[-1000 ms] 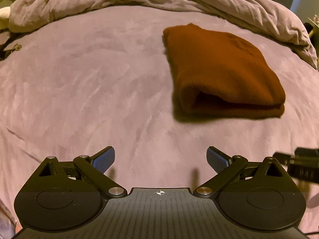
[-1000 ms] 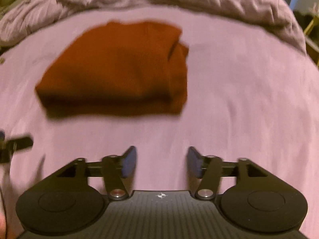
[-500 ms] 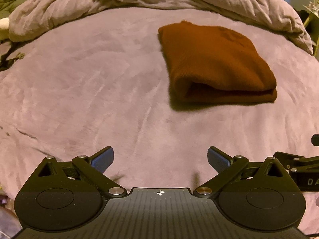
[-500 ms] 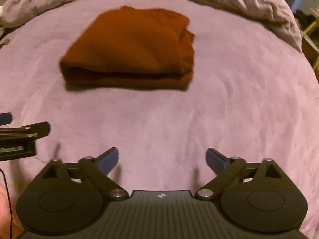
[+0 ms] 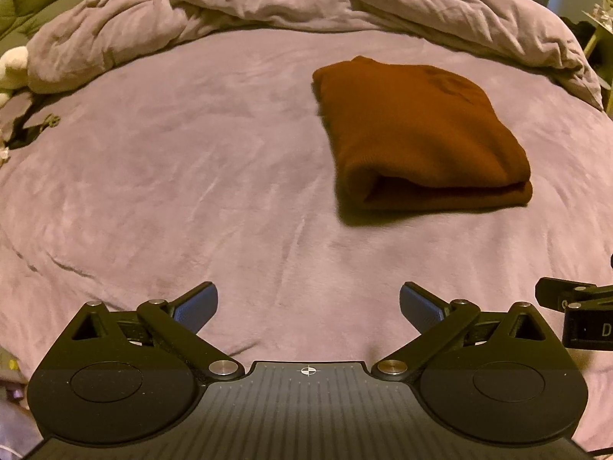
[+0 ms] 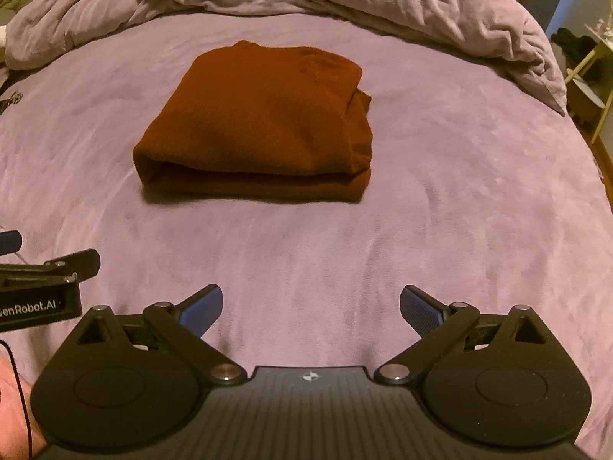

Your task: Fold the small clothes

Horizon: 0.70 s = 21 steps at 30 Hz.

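A rust-brown knit garment (image 5: 417,134) lies folded into a thick rectangle on the purple bedspread (image 5: 191,176), its rolled fold edge facing me. In the right wrist view the same garment (image 6: 260,119) sits ahead and slightly left. My left gripper (image 5: 308,303) hangs open over bare bedspread, nearer than the garment and left of it, with nothing between its blue pads. My right gripper (image 6: 311,304) is also open and empty, well short of the garment. Each gripper's tip shows at the edge of the other's view.
A crumpled purple duvet (image 5: 306,4) is bunched along the far side of the bed. A white plush toy (image 5: 13,65) lies at the far left. At the right, past the bed edge, stands a yellow-legged side table (image 6: 590,76).
The right gripper's jaws went from partly closed to wide open. Both grippers rose and drew back, so the garment looks smaller and farther. The garment itself stayed put.
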Each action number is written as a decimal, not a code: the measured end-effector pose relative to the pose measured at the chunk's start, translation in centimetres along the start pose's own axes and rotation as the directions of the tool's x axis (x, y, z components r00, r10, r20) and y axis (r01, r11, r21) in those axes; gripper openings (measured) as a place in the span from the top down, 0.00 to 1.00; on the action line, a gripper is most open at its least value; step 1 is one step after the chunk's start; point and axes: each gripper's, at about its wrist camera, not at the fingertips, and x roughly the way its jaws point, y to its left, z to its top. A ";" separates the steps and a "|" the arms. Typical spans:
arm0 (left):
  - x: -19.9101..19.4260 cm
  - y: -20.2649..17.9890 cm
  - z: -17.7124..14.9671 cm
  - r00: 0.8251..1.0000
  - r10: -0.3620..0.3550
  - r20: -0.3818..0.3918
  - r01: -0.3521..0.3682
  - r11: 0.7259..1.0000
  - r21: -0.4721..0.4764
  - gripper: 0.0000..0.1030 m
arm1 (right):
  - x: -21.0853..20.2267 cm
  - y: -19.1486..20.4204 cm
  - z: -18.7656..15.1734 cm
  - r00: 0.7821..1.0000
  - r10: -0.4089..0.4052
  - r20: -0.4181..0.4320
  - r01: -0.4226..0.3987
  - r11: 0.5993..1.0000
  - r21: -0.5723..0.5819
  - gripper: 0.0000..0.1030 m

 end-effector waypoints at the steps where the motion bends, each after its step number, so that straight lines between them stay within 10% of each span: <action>1: 0.0 0.0 0.0 1.000 0.000 -0.002 0.000 1.000 0.000 0.00 | -0.1 0.0 0.0 1.000 0.000 0.000 0.000 1.000 0.001 0.04; 21: 0.5 -0.1 0.0 1.000 -0.009 -0.024 0.009 1.000 -0.002 0.00 | -0.2 -0.1 0.1 1.000 -0.001 0.001 0.001 1.000 0.013 0.04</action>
